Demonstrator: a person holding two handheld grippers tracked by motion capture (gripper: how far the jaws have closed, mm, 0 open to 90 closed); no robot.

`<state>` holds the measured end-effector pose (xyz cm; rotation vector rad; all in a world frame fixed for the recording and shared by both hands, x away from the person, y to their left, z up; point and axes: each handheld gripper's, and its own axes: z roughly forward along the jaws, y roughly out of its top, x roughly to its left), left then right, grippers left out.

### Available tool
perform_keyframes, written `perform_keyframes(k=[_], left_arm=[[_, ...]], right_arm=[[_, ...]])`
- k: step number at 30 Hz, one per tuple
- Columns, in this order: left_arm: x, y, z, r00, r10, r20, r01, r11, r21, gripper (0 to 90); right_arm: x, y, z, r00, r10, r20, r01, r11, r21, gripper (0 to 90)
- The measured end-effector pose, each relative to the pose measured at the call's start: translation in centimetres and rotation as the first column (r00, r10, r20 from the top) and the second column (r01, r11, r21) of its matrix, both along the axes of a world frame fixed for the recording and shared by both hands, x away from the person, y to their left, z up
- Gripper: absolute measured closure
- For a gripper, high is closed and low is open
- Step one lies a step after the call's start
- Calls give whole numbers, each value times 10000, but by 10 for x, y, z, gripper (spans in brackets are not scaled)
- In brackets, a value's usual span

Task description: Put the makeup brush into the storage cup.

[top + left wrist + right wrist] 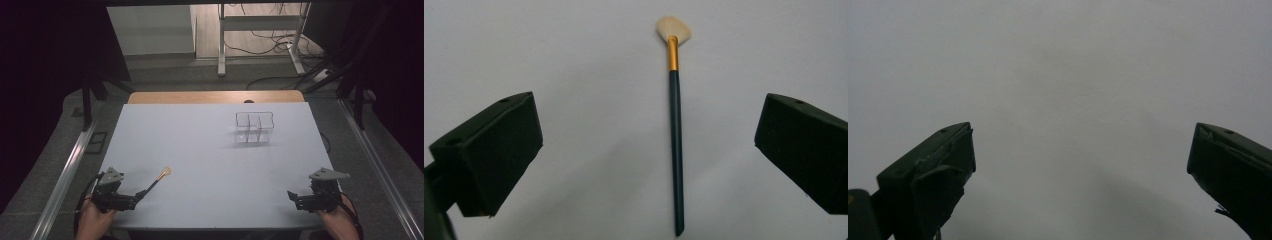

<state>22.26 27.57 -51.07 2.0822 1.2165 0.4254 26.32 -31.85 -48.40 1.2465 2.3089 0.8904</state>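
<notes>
In the high view, a brush [159, 179] is seen lying on the table [210, 150], just ahead of the left gripper [137, 196]; a clear organizer [254, 128] stands well apart, farther back. The right gripper [295, 197] is held at the near right edge.

In the left gripper view, the brush [675, 135] is framed between wide jaws, untouched.

In the right gripper view, wide jaws with nothing between them are shown over bare table [1073, 100].

Nothing is judged done yet: the brush remains to be grasped.

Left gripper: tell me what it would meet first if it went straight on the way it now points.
The left gripper, open, would likely meet the dark-handled makeup brush with gold ferrule and cream bristles, lying on the white table between its jaws, untouched. How high the gripper is above it is unclear.
</notes>
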Motion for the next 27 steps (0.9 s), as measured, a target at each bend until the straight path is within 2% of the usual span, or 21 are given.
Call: perform_keyframes(k=[8, 11, 14, 22, 27], left_arm=[[0, 4, -2, 9998, -93, 152, 95, 9998, -158, 0], [1, 3, -4, 9999, -133, 17, 133, 9990, -422, 0], [1, 3, -4, 9999, -138, -6, 138, 9990, -415, 0], [1, 3, -5, 9997, -216, 88, 216, 9998, -19, 0], [2, 3, -2, 9999, -56, -115, 54, 9999, -140, 0]], right_arm=[[0, 4, 0, 9999, 145, 87, -144, 9998, -122, 0], [1, 4, -1, 9998, 198, 103, -196, 9997, -130, 0], [1, 6, -1, 9997, 220, 133, -218, 9996, -188, 0], [1, 8, -2, 9994, 310, 135, -305, 9990, -326, 0], [1, 7, -2, 9993, 346, 140, -341, 9988, -355, 0]])
